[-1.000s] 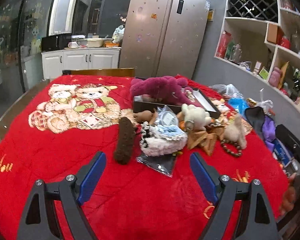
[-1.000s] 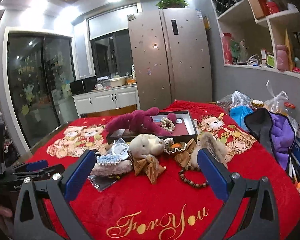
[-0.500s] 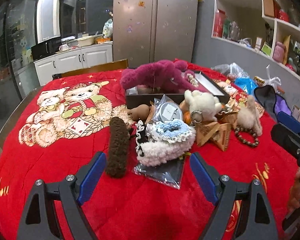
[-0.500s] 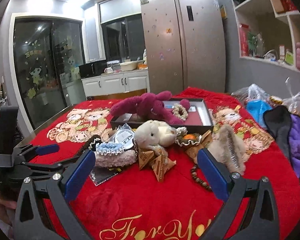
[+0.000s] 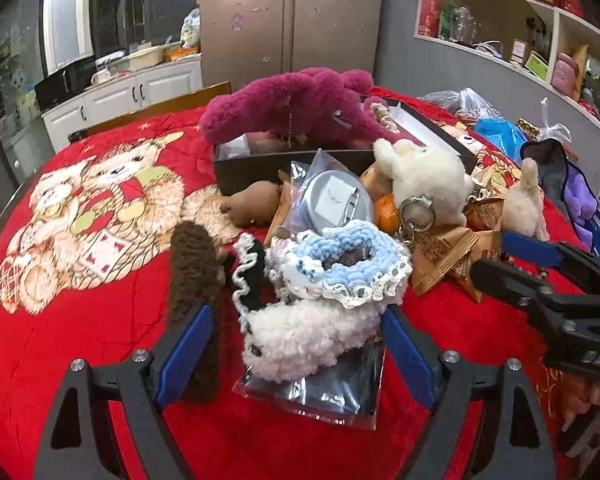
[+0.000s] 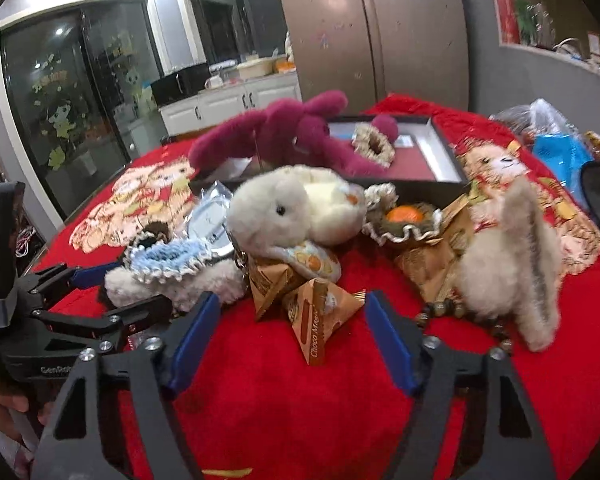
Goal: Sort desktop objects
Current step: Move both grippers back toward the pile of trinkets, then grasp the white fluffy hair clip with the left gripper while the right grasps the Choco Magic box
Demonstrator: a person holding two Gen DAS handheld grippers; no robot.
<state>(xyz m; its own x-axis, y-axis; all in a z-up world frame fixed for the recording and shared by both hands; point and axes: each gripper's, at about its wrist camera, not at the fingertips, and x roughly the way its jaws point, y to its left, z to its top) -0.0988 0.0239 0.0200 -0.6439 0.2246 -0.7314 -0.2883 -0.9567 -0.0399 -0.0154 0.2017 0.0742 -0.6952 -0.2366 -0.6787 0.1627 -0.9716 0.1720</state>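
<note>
Between the spread blue pads of the left claw (image 5: 296, 354), low in the left wrist view, lies a white fluffy scrunchie (image 5: 306, 334) on a clear plastic bag (image 5: 324, 384); the pads stand apart from it, gripping nothing. A blue scrunchie (image 5: 352, 256) sits just above, and a brown fuzzy strip (image 5: 192, 276) runs by the left pad. The right claw (image 6: 290, 336), in the lower middle of its own view, has just been closing; a brown snack packet (image 6: 320, 320) lies between its pads, untouched. Above that rests a cream plush rabbit (image 6: 288, 208). Farther up, a magenta plush toy (image 6: 284, 132) lies over a dark box (image 6: 444, 148) on the red-covered bench (image 6: 280, 400).
</note>
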